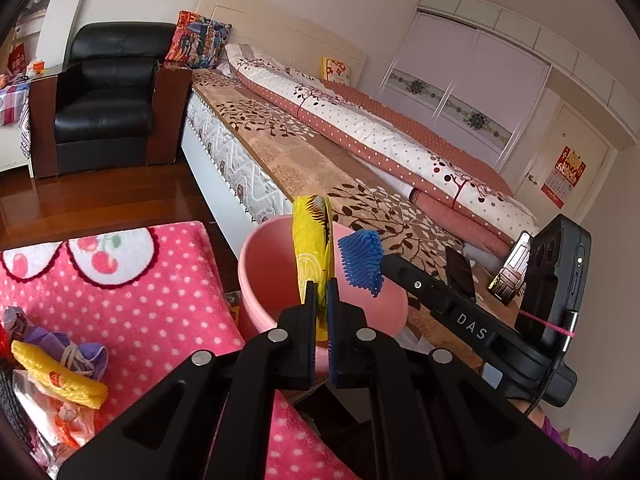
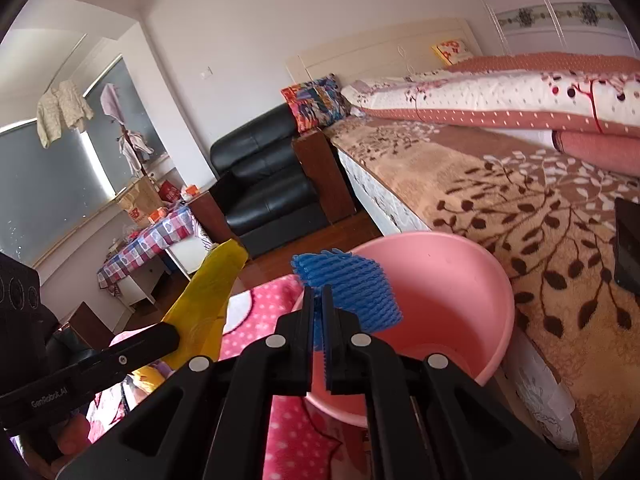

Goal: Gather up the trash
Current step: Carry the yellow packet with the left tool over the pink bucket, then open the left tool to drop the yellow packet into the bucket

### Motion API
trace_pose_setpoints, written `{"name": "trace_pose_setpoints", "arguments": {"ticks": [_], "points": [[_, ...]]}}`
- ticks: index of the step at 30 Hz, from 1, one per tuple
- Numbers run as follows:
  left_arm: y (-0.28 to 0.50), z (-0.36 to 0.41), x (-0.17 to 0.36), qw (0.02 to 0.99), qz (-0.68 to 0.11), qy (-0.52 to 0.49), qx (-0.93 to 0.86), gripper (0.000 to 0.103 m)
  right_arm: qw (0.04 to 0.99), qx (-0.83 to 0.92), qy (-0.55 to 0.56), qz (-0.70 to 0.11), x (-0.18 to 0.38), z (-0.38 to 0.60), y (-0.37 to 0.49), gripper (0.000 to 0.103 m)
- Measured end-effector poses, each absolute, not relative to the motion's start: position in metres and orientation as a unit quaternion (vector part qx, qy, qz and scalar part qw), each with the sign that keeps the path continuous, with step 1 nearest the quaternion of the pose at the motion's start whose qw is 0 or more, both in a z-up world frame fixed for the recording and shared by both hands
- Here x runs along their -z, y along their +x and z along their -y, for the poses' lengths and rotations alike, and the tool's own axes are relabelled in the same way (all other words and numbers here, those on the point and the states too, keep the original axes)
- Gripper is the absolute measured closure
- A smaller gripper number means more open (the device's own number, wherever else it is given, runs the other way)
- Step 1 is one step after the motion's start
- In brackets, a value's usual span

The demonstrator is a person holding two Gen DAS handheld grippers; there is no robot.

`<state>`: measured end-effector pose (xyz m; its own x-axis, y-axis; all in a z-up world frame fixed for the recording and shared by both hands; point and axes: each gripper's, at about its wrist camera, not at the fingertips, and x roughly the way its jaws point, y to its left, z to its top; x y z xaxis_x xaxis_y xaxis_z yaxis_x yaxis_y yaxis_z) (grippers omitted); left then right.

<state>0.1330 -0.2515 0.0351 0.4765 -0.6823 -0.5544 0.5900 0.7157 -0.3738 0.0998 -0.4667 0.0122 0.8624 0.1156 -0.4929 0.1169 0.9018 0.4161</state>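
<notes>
My left gripper (image 1: 321, 294) is shut on a yellow wrapper (image 1: 312, 248) and holds it upright over the pink bin (image 1: 256, 280). My right gripper (image 2: 319, 300) is shut on a blue foam net (image 2: 352, 288) at the near rim of the pink bin (image 2: 472, 300). In the left wrist view the blue foam net (image 1: 362, 262) and the right gripper sit just right of the wrapper. In the right wrist view the yellow wrapper (image 2: 208, 304) and the left gripper are at the left. More scraps, among them a yellow piece (image 1: 60, 376), lie on the pink dotted cloth (image 1: 160, 300).
The bed with a brown leaf blanket (image 1: 300, 160) runs along the right, behind the bin. A black armchair (image 1: 108, 96) stands beyond on the wood floor (image 1: 80, 204). A table with a checked cloth (image 2: 148, 240) stands at the far left by the window.
</notes>
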Motion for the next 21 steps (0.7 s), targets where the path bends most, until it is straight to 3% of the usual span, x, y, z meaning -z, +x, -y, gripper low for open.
{"name": "trace_pose_setpoints", "arguments": {"ticks": [9, 10, 12, 13, 14, 21], "points": [[0.148, 0.292, 0.001, 0.853, -0.378, -0.022, 0.359, 0.098, 0.928, 0.025, 0.226, -0.294, 0.024, 0.491, 0.117, 0.097], [0.148, 0.292, 0.003, 0.852, -0.381, -0.020, 0.359, 0.096, 0.928, 0.028, 0.226, -0.296, 0.027, 0.492, 0.119, 0.093], [0.149, 0.294, 0.008, 0.847, -0.390, -0.022, 0.360, 0.090, 0.928, 0.033, 0.226, -0.296, 0.029, 0.492, 0.117, 0.072], [0.151, 0.295, 0.009, 0.846, -0.393, -0.024, 0.360, 0.082, 0.928, 0.034, 0.225, -0.295, 0.030, 0.492, 0.117, 0.068], [0.152, 0.294, 0.010, 0.846, -0.394, -0.028, 0.359, 0.075, 0.928, 0.035, 0.223, -0.295, 0.030, 0.492, 0.117, 0.065], [0.149, 0.284, 0.001, 0.849, -0.384, -0.040, 0.361, 0.074, 0.932, 0.038, 0.216, -0.287, 0.022, 0.484, 0.107, 0.060]]}}
